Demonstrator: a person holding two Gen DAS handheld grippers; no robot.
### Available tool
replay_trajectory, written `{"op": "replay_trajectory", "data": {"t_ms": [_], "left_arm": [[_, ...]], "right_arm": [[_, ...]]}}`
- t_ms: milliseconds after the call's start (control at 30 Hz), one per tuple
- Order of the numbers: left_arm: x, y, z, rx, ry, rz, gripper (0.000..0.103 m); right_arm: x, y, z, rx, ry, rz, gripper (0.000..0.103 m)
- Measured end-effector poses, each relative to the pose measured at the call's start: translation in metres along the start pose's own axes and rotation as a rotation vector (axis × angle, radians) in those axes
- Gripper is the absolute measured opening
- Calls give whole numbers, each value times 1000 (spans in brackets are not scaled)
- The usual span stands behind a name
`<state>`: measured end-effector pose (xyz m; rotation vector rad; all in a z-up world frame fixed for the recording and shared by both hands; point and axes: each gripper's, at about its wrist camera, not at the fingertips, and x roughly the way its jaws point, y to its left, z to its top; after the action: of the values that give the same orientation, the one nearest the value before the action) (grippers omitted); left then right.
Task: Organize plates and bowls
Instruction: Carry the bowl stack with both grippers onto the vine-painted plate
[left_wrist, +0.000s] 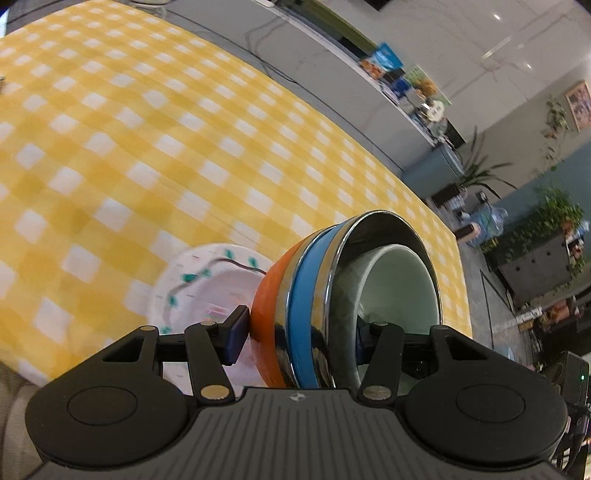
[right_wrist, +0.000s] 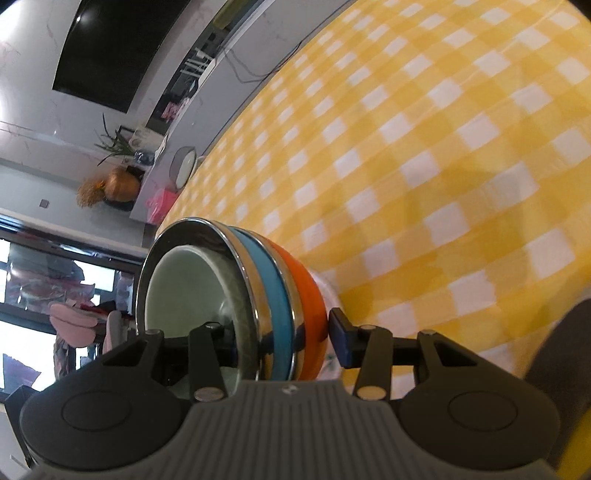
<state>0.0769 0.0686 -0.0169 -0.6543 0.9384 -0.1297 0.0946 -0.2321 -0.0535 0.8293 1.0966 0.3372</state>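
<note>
Mostly done, by the look of it: found nested as one bowl stack (left_wrist: 332, 314), pale green ceramic bowl (left_wrist: 399, 288) innermost, inside a steel-rimmed blue bowl (left_wrist: 306, 314), inside an orange bowl (left_wrist: 269, 317) outermost. Held tipped on its side in both views, above a white paper plate (left_wrist: 199, 288) printed with green leaves, lying flat on the yellow-and-white checked tablecloth (left_wrist: 147, 147) of the table. Judged still to do: setting the stack down, probably on that plate; no other loose dishes seen.

Left gripper (left_wrist: 299, 328) and right gripper (right_wrist: 284, 332) each found straddling the stack's wall, one finger inside the bowls, the other blue-padded finger against the orange outside — pinching the stack, as far as could be told.

Steel rims mirror-bright and hard; coloured shells smooth, glossy, rounded. Ceramic matte-glazed, thick-lipped. Plate thin with a ribbed rim. Cloth soft, blurred by motion.
</note>
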Motion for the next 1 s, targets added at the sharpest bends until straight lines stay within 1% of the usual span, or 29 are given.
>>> {"op": "replay_trajectory", "data": {"t_ms": [167,367,567,700,833,1000], "left_arm": [[-3,19,7,-46,5,4,60],[5,36,9,-91,36,2,60],[15,45,8,-103,44,-13,60],[20,47,7,-109,53,-17,60],[22,46,4,-103,40,-20,58],[23,46,4,-109,49,-8,56]], "right_arm": [[18,17,-6,-16,37,-7,45],[30,26,-10,-7,71,-59,45],[38,29,-12,-10,68,-92,45],[37,20,-13,-1,64,-104,45],[37,16,-14,-13,48,-111,45],[33,19,-16,-32,42,-109,47]]}}
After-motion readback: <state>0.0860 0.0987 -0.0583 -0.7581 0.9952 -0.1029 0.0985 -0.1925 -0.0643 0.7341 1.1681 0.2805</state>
